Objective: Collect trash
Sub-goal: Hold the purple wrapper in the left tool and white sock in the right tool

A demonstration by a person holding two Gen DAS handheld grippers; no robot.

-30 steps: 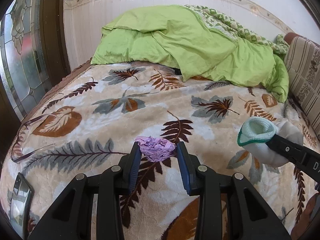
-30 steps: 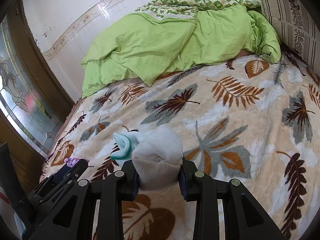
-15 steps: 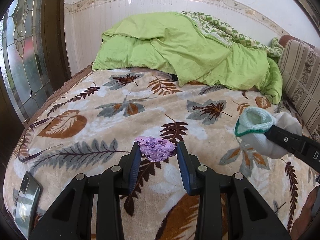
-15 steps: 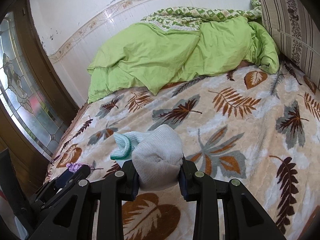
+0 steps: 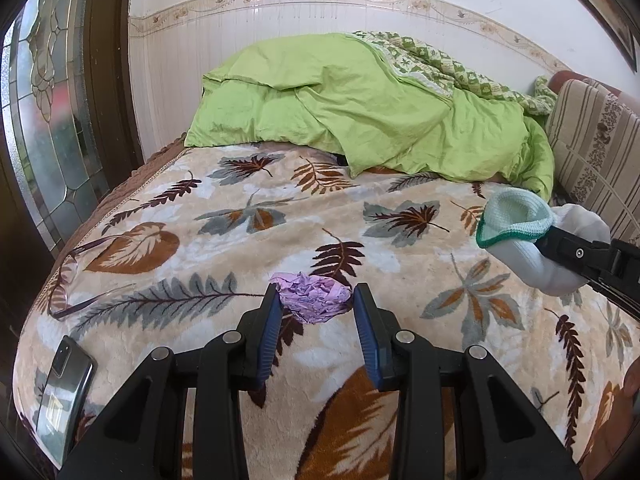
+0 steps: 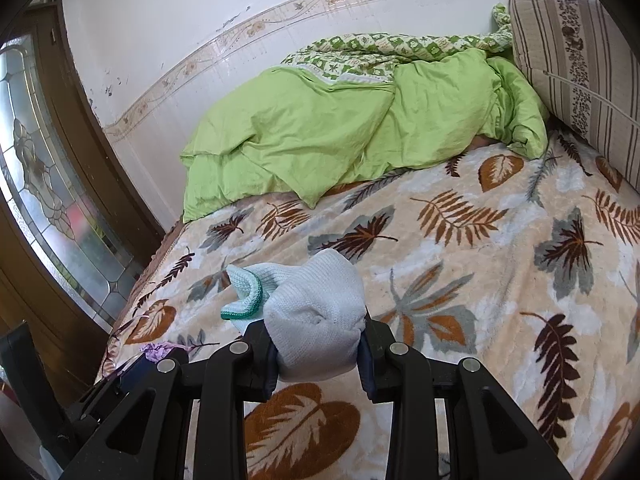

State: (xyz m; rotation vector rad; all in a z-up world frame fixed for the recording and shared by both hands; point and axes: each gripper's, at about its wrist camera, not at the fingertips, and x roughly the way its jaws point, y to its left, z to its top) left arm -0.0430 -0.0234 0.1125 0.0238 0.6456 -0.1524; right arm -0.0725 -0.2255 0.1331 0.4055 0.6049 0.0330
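My left gripper (image 5: 314,304) is shut on a crumpled purple paper wad (image 5: 312,298) and holds it above the leaf-patterned blanket (image 5: 240,240). My right gripper (image 6: 318,344) is shut on a white sock with a green-edged cuff (image 6: 312,312), held above the bed. The sock also shows in the left wrist view (image 5: 532,240) at the right, with the right gripper's black finger across it. The purple wad shows small in the right wrist view (image 6: 158,350) at the lower left.
A green duvet (image 5: 360,120) is heaped at the far end of the bed. A striped cushion (image 5: 592,152) stands at the right. A dark phone (image 5: 64,380) and glasses (image 5: 68,276) lie near the bed's left edge. A stained-glass door (image 5: 44,112) is at the left.
Both grippers have risen and drawn back from the bed with their loads; the phone, the glasses and more of the wall have come into view.
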